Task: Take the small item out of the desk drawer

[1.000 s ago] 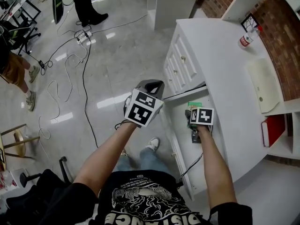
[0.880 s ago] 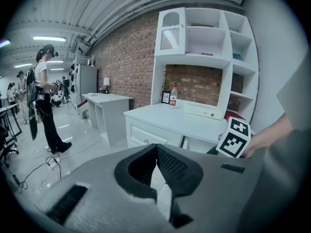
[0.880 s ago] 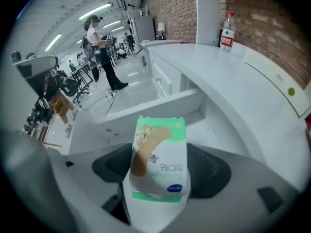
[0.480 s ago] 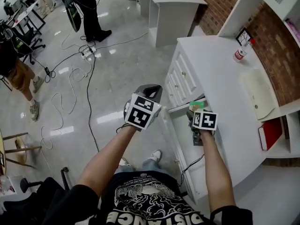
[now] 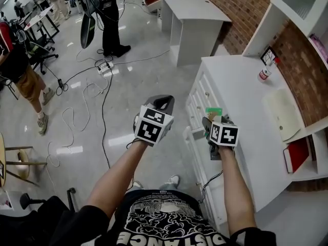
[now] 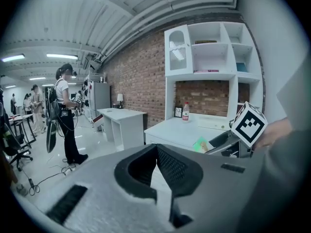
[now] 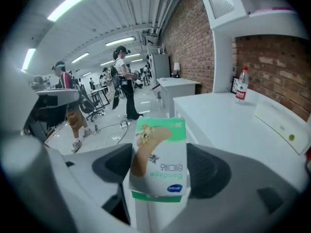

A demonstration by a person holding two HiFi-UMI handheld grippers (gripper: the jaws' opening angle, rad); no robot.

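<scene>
High over the front edge of the white worktop (image 5: 241, 86) and its open drawer (image 5: 190, 135), with wide glossy floor (image 5: 138, 76) to the left crossed by loose cables (image 5: 95, 91). Clamped upright in the right tool (image 5: 213, 121): a small bandage box (image 7: 159, 164), white with green bands and a printed tan plaster strip. Beside it the left tool (image 6: 156, 148), tips pressed together on nothing.

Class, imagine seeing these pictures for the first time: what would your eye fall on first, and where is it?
The green and white bandage box, gripped between the jaws of the right gripper by the white desk's front edge, stands out first. Next come the red brick wall behind the desk and the cables trailing across the shiny floor to the left.
</scene>
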